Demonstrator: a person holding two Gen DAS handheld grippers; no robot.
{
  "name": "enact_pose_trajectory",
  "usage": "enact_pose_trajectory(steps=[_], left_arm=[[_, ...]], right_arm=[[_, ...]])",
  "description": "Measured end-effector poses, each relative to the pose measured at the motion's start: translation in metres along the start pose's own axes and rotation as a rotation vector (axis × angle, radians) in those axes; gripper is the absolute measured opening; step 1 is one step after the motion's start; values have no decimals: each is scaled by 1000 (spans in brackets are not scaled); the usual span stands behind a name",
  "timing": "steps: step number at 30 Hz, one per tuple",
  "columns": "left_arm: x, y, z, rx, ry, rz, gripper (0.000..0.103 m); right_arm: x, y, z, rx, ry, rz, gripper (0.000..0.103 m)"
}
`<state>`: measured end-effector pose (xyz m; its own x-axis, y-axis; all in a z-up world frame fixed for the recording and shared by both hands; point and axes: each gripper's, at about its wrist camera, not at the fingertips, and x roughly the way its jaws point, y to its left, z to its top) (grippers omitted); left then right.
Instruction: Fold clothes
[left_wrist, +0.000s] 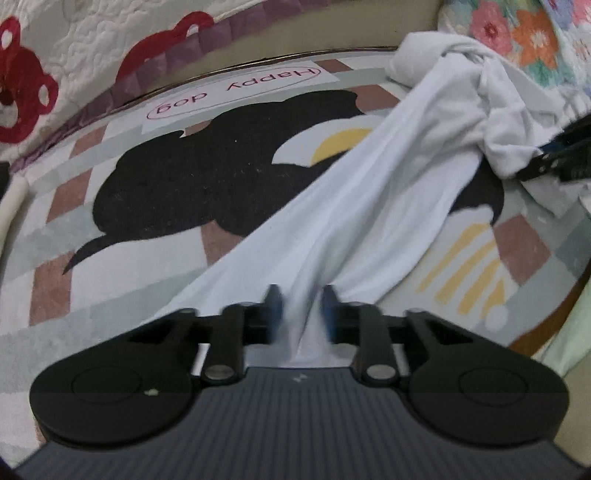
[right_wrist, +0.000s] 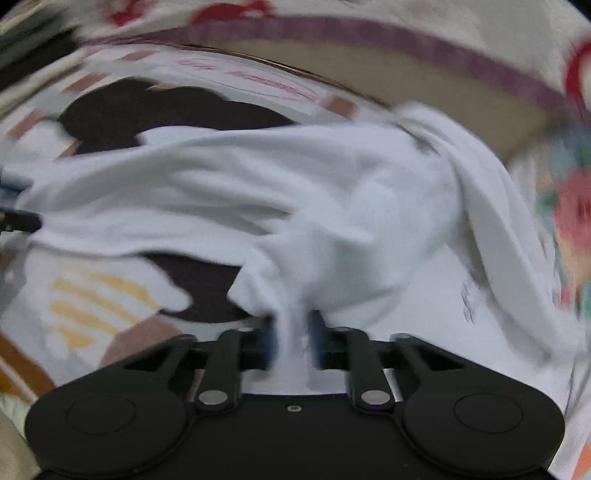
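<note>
A white garment (left_wrist: 388, 192) stretches diagonally over a patterned mat (left_wrist: 155, 206), bunched at its far right end. My left gripper (left_wrist: 301, 301) is shut on its near end, cloth pinched between the blue pads. At the right edge of the left wrist view, the right gripper (left_wrist: 554, 155) holds the bunched end. In the blurred right wrist view the white garment (right_wrist: 295, 192) spreads across the mat (right_wrist: 110, 295), and my right gripper (right_wrist: 291, 332) is shut on a fold of it. The left gripper (right_wrist: 14, 218) shows at the far left edge.
The mat carries a black dog shape and a "Happy dog" label (left_wrist: 232, 92). A quilt with red bear shapes (left_wrist: 26, 96) lies behind it. Floral fabric (left_wrist: 517, 29) sits at the back right. A brown edge (right_wrist: 22, 362) borders the mat.
</note>
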<state>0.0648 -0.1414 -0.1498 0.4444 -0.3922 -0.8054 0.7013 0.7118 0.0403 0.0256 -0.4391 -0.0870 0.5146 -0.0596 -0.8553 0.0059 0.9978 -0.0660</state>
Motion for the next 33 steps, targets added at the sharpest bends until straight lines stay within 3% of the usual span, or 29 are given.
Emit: enact_pose_trajectory(steps=[3, 5, 7, 9, 12, 17, 20, 24, 26, 28, 31, 33], left_arm=[[-1, -5, 7, 68, -47, 88, 3], [-7, -3, 12, 93, -107, 171, 3], [-15, 6, 20, 42, -158, 208, 3], [-22, 16, 27, -10, -201, 226, 3], [-27, 26, 40, -8, -257, 256, 3], [-32, 55, 74, -22, -300, 297, 3], [-60, 77, 99, -42, -375, 345, 3], [-120, 112, 121, -114, -496, 405, 3], [-153, 131, 115, -182, -551, 424, 3], [-174, 148, 92, -254, -553, 448, 3], [-161, 172, 38, -326, -398, 495, 3], [-135, 188, -6, -396, -237, 494, 3]], right_arm=[[-33, -37, 7, 239, -87, 85, 10], [-62, -47, 6, 235, -172, 32, 8], [-91, -56, 0, 205, -248, -38, 8], [-105, -65, -6, 182, -277, -102, 7], [-106, -75, -16, 174, -268, -145, 7], [-108, -73, -18, 205, -327, -20, 7], [-129, -58, -11, 166, -407, 63, 7], [-140, -33, -9, 182, -288, 277, 6], [-144, -21, -8, 195, -212, 392, 6], [-145, -5, -10, 191, -133, 499, 6], [-112, 33, -24, 131, 36, 596, 6], [-93, 48, -26, 104, 100, 617, 6]])
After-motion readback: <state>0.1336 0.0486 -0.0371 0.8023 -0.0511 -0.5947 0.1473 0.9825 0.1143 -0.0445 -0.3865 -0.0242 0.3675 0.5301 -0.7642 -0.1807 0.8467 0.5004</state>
